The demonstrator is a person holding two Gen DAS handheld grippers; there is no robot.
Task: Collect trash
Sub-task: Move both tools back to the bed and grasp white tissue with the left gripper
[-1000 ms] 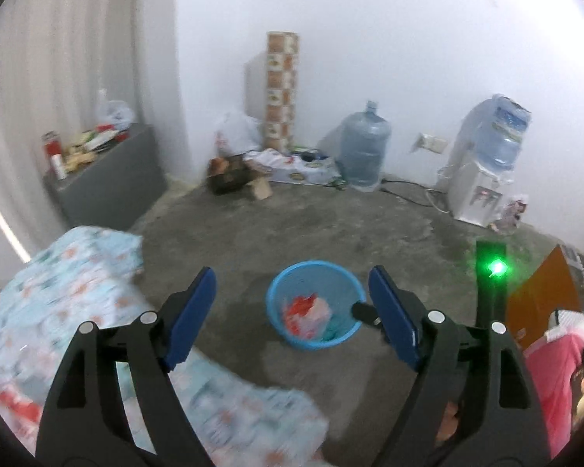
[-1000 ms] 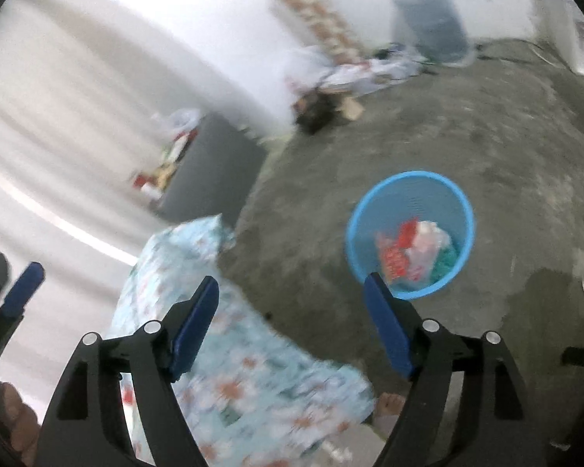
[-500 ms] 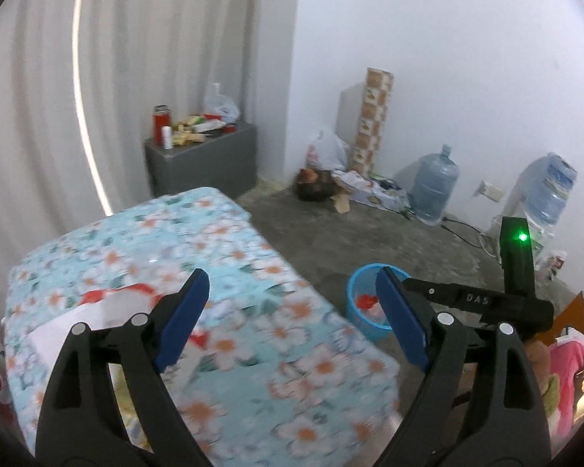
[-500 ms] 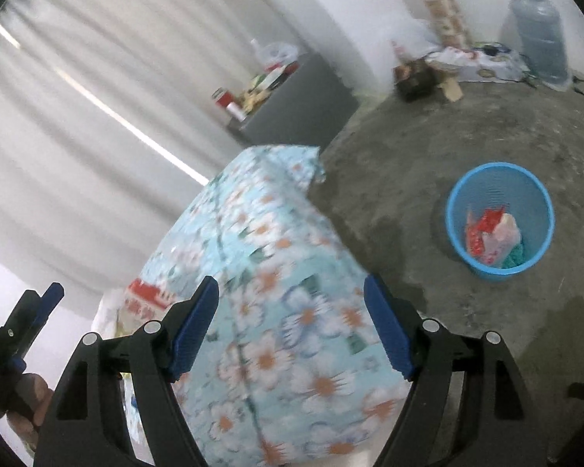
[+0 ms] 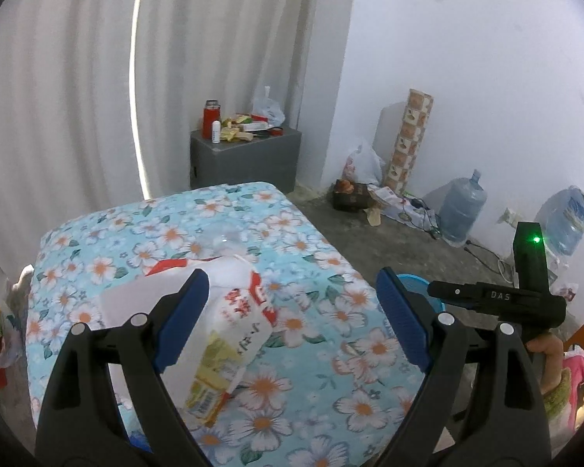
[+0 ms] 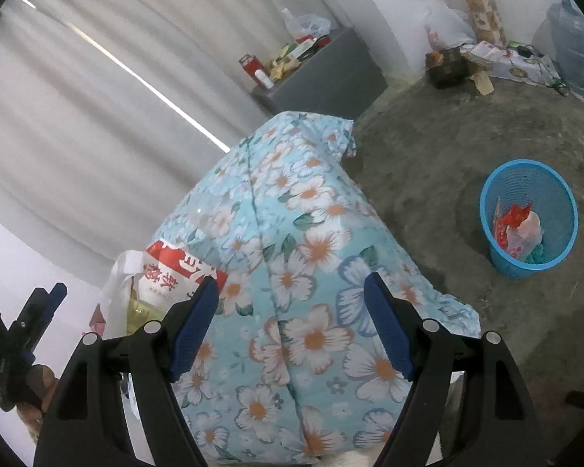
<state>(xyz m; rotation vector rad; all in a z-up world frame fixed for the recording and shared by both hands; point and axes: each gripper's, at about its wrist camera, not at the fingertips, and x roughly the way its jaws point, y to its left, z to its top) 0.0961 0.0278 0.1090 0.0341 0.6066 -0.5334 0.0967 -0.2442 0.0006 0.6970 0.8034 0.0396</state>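
"DAS" lettering marks the right claw [image 5: 494, 295]; both claws gape wide, left claw [image 5: 292, 311] over a red-printed bag [image 5: 237, 311].

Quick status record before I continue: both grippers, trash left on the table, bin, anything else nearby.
left gripper: open, empty, above the table
right gripper: open, empty, above the table
trash remaining: red, white and yellow bag lying on the floral tablecloth
bin: blue basket on the concrete floor beside the table, already holding wrappers
also on table: something clear beyond the bag, too faint to identify
background: grey cabinet with clutter on top
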